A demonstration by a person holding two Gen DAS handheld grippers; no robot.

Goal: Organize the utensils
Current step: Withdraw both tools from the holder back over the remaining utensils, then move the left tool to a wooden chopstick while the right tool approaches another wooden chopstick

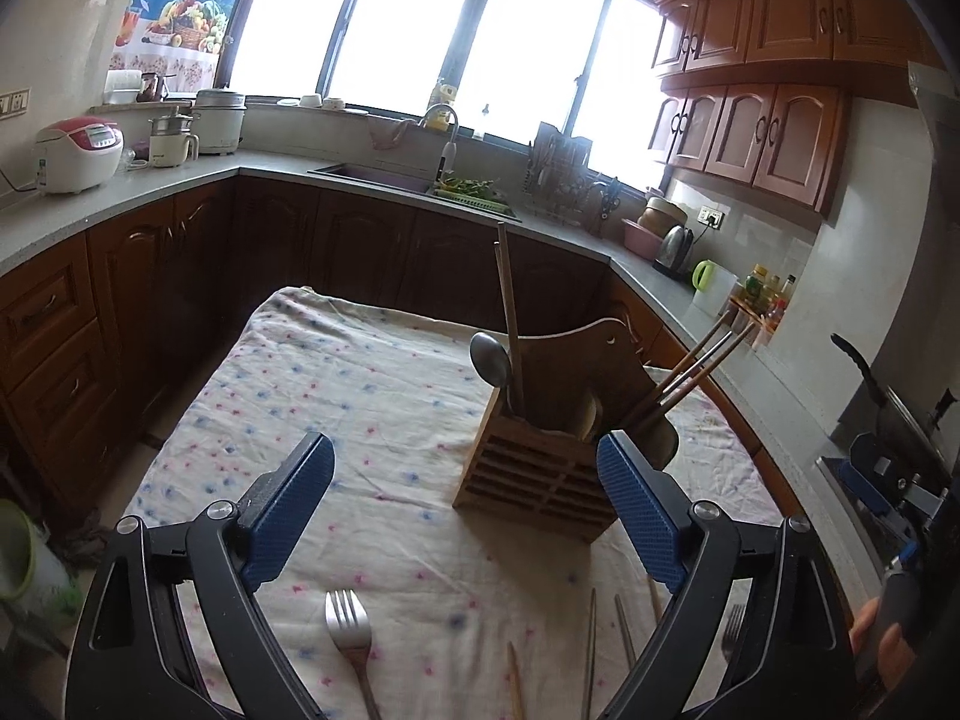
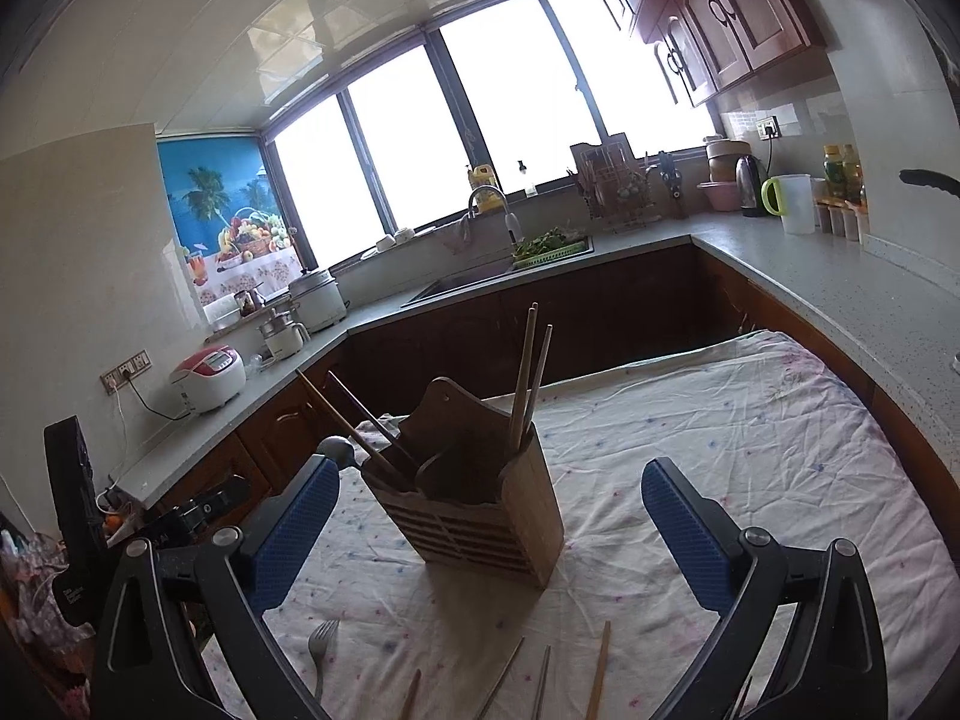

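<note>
A wooden utensil holder (image 1: 534, 480) (image 2: 480, 516) stands on a cloth-covered table (image 1: 336, 396) (image 2: 720, 432). It holds a metal spoon (image 1: 491, 360) and several chopsticks (image 1: 690, 372) (image 2: 528, 378). A metal fork (image 1: 351, 630) (image 2: 321, 654) and loose chopsticks (image 1: 591, 648) (image 2: 600, 678) lie on the cloth near me. A second fork (image 1: 733, 630) lies by the right finger. My left gripper (image 1: 465, 516) is open and empty above the fork, left of the holder. My right gripper (image 2: 486, 522) is open and empty, its fingers framing the holder from behind.
Kitchen counters wrap around the table, with a rice cooker (image 1: 78, 153) (image 2: 210, 375), a sink (image 1: 372, 174) (image 2: 468, 282), a dish rack (image 1: 564, 180), kettles (image 1: 675, 249) (image 2: 753, 183) and a pan handle (image 1: 864, 372). The right gripper shows in the left wrist view (image 1: 888, 480).
</note>
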